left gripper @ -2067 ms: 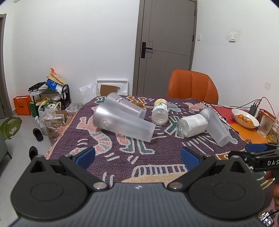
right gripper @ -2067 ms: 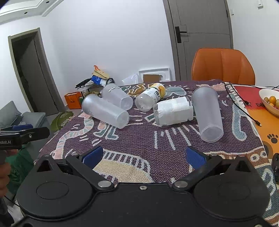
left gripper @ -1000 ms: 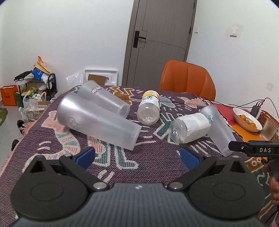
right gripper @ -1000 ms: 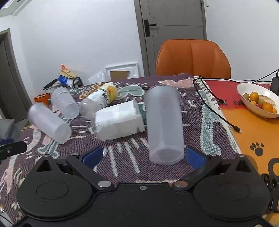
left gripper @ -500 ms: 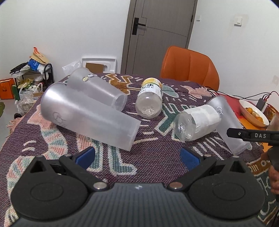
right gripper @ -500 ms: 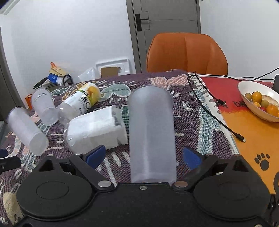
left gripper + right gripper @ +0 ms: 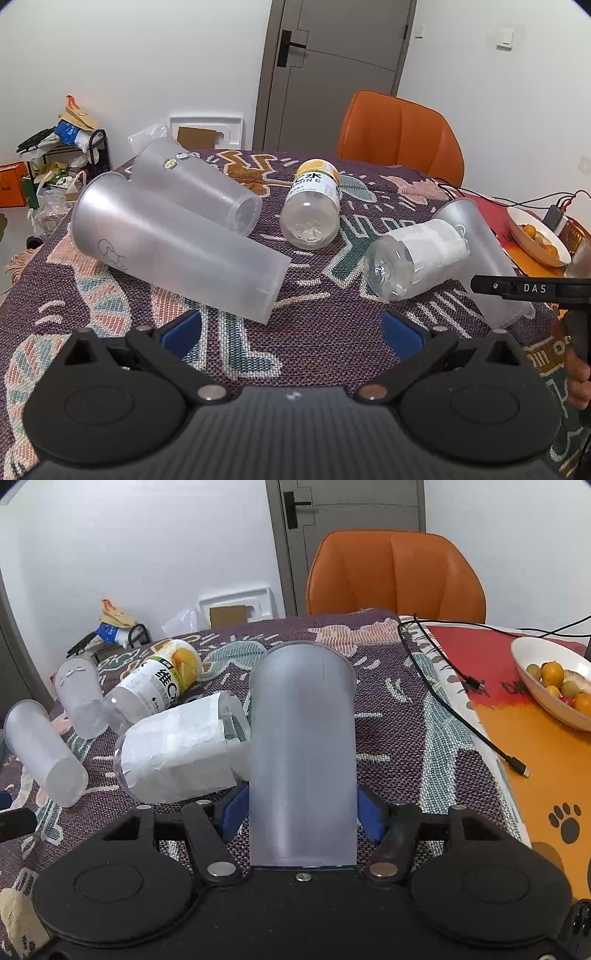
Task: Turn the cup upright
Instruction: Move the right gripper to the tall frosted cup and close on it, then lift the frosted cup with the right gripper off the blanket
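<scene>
Between right gripper [image 7: 302, 814] fingers [image 7: 233, 808] | cup [image 7: 302, 746] lying, touching both

Right tongs [image 7: 302, 812]: two seconds back wide apart and short of the lying frosted cup [image 7: 303, 753]; now advanced, blue pads [image 7: 233, 809] drawn in against both sides of the cup near its base.
Left tongs [image 7: 291, 330]: moved forward over the counter [image 7: 325, 325]; the large lying cup [image 7: 177, 243] looms closer, its base just ahead of the left pad.
</scene>
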Demonstrator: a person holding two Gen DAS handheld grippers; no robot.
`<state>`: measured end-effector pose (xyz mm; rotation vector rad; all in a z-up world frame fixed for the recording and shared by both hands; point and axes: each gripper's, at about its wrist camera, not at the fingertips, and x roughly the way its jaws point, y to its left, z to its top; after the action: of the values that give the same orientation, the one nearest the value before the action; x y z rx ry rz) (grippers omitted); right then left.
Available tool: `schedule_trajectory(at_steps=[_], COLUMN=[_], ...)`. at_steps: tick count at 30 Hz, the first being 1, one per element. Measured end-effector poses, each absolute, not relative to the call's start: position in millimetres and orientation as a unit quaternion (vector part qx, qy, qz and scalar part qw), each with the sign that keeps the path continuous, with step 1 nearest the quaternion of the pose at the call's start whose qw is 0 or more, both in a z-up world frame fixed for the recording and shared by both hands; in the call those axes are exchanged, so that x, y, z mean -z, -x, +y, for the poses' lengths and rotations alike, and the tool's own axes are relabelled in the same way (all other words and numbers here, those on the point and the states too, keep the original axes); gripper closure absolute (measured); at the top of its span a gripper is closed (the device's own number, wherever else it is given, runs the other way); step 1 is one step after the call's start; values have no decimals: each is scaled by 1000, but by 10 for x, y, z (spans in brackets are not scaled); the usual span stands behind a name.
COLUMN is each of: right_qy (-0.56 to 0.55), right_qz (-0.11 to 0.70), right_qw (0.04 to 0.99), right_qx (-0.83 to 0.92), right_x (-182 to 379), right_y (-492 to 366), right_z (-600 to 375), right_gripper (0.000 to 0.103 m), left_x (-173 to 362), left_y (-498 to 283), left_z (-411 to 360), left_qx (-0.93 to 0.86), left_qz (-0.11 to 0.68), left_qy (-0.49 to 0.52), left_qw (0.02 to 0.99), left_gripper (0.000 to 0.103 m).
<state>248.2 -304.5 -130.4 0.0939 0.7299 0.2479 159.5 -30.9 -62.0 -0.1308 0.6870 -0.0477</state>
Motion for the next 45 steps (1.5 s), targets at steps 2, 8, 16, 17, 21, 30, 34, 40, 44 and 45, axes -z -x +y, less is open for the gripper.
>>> schedule_trajectory(at_steps=[2, 8, 16, 17, 21, 30, 34, 40, 44, 45], right_qy=[-50, -65, -85, -88, -99, -104, -103, -101, -93, -91], right_qz=[351, 342, 326, 324, 312, 286, 275, 272, 256, 250], right_qw=[927, 929, 934, 934, 938, 944, 948, 949, 955, 957], right_qx=[-123, -125, -121, -120, -116, -128, -120, -121, -118, -115], right_x=[1289, 1248, 1170, 1158, 1097, 901, 863, 869, 778, 751], right_y=[-2438, -2304, -2085, -2058, -1945, -1742, -1706, -1649, -1564, -1538], right_z=[-3051, -3081, -3157, -3178, -3256, -3266, -3279, -3261, -3240, -3243], right_gripper=[44, 44, 44, 44, 44, 45, 45, 45, 46, 46], left_x=[605, 551, 465, 450, 376, 267, 231, 233, 226, 218], left_y=[-1576, -1478, -1311, -1280, -1157, -909, -810, -725, -702, -699], left_z=[-295, -268, -222, -215, -182, -58, 23, 129, 154, 155], left_qx=[22, 21, 17, 16, 13, -1, -8, -18, -19, -19], left_qz=[335, 328, 318, 316, 307, 292, 287, 285, 283, 281], left_qy=[65, 64, 64, 63, 59, 67, 68, 74, 77, 77], left_qw=[940, 942, 946, 946, 950, 954, 956, 956, 956, 956], left_gripper=[0, 0, 0, 0, 0, 0, 0, 0, 0, 0])
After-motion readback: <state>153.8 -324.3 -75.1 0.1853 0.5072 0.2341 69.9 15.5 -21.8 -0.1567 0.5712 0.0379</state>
